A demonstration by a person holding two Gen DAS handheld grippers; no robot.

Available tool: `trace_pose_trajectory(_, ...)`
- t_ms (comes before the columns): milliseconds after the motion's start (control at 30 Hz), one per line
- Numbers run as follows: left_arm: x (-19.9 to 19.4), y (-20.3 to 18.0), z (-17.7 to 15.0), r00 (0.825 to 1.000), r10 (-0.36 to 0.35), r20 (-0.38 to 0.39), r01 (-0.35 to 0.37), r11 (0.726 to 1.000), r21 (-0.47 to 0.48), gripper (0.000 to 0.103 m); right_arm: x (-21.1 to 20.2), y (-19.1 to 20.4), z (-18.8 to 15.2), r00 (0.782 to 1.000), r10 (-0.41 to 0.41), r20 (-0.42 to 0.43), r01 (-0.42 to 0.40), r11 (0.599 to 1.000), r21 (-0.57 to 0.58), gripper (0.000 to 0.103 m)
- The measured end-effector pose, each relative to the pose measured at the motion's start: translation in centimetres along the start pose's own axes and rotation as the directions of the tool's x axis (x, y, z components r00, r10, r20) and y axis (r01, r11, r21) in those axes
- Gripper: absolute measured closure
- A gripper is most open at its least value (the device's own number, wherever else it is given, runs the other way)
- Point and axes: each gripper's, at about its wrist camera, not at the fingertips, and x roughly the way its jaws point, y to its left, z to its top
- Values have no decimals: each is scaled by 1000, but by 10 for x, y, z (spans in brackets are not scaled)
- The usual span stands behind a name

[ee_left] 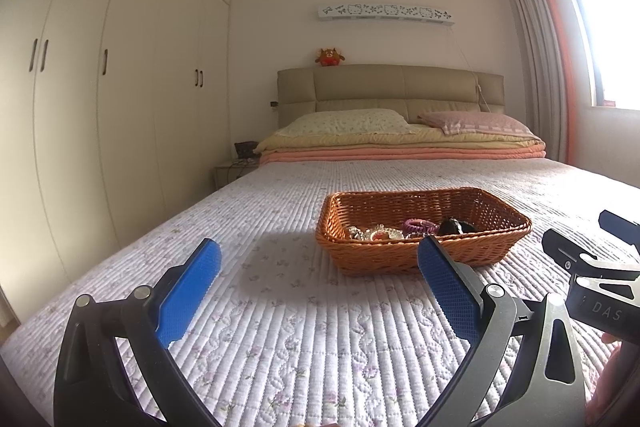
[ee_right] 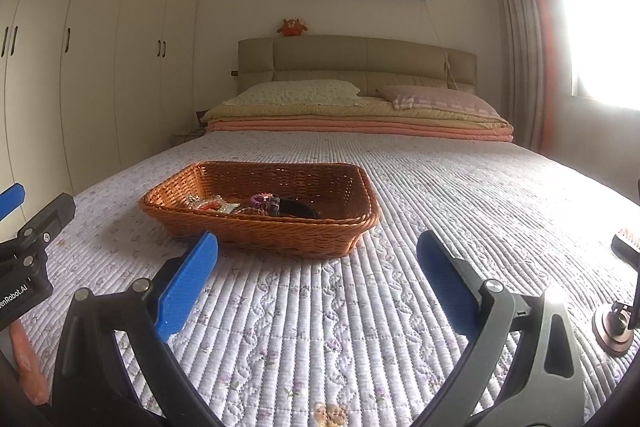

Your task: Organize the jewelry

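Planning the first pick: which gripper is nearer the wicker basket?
Left, slightly. The left gripper has one finger overlapping the basket front wall; the right gripper sits back, basket ahead-left.

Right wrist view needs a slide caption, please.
Open right gripper above quilted bed, facing wicker basket of jewelry.

You faced a bed (ee_left: 304,307) under a quilted, flower-printed coverlet, with two pillows (ee_left: 348,121) on folded blankets against a padded beige headboard (ee_left: 390,85). White wardrobes (ee_left: 100,99) lined the wall on your left. On your right, daylight glared through a window (ee_left: 608,39) beside grey-and-orange curtains (ee_left: 536,39).
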Motion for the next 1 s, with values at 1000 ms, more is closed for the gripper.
trace_pose_trajectory(1000, -2, 0, 0, 1000, 5, -5, -5, 1000, 5, 8, 0, -1, 0, 1000, 2, -5, -2, 1000, 4, 8)
